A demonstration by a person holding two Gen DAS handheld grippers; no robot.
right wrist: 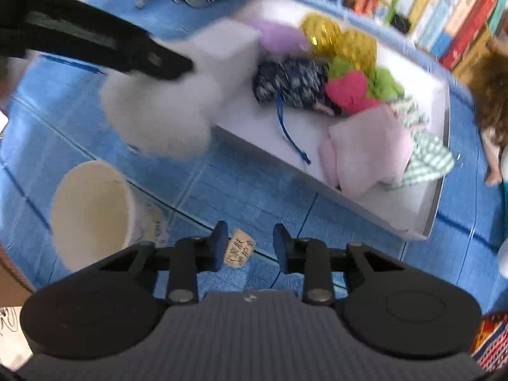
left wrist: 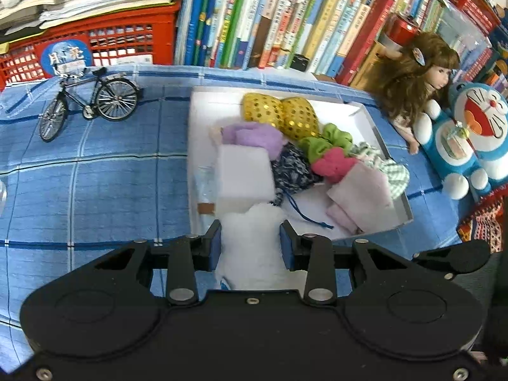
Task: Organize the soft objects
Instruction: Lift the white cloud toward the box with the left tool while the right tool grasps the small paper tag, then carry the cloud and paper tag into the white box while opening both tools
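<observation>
My left gripper (left wrist: 250, 241) is shut on a white fluffy wad (left wrist: 250, 247) and holds it over the near edge of the white box (left wrist: 398, 219). The right wrist view shows the same wad (right wrist: 158, 117) hanging from the left gripper above the blue cloth. The box holds a white foam block (left wrist: 244, 174), a purple plush (left wrist: 254, 135), gold sequin pouches (left wrist: 282, 114), a dark patterned drawstring bag (left wrist: 292, 168), green and pink fabric (left wrist: 333, 158), and a pale pink folded cloth (left wrist: 362, 197). My right gripper (right wrist: 250, 246) is open and empty above the cloth.
A model bicycle (left wrist: 89, 101) stands at the left on the blue checked cloth (left wrist: 95, 190). A doll (left wrist: 422, 79) and a Doraemon plush (left wrist: 470, 136) sit right of the box. Books line the back. A white paper cup (right wrist: 92, 212) lies near my right gripper.
</observation>
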